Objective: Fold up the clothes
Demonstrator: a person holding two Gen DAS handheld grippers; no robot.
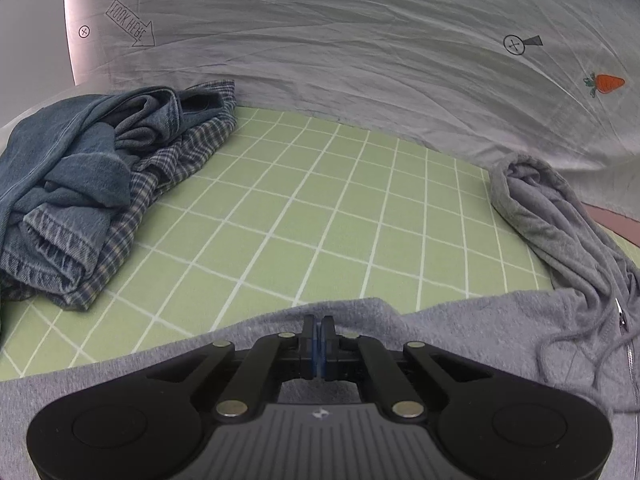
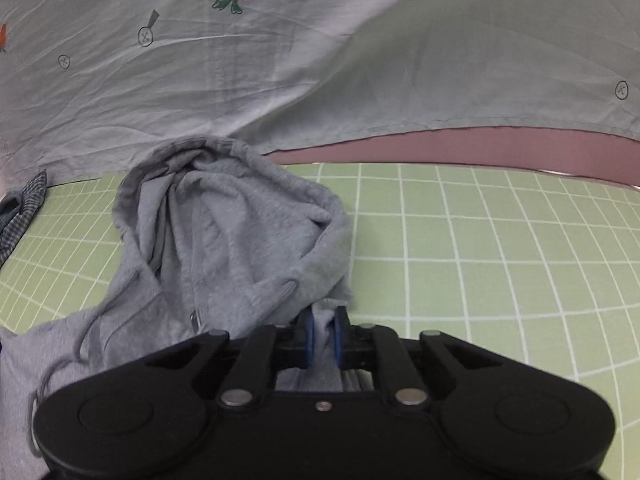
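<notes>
A grey zip hoodie point(image 1: 500, 332) lies spread on the green grid mat point(image 1: 320, 208). Its hood point(image 2: 224, 216) is bunched up toward the back, and the zipper pull point(image 2: 195, 318) and a drawstring show below it. My left gripper point(image 1: 318, 322) sits at the hoodie's far edge. Its blue pads are pressed together and the fabric humps up around the tips. My right gripper point(image 2: 323, 330) is just below the hood, and a fold of grey fabric is pinched between its blue pads. The gripper bodies hide the cloth beneath them.
A heap of blue denim and plaid clothes point(image 1: 80, 184) lies at the mat's left. A wrinkled grey sheet point(image 1: 360, 60) with carrot prints hangs behind the mat. A pink strip point(image 2: 480, 148) runs along the mat's far right edge. Bare mat point(image 2: 500, 260) lies right of the hoodie.
</notes>
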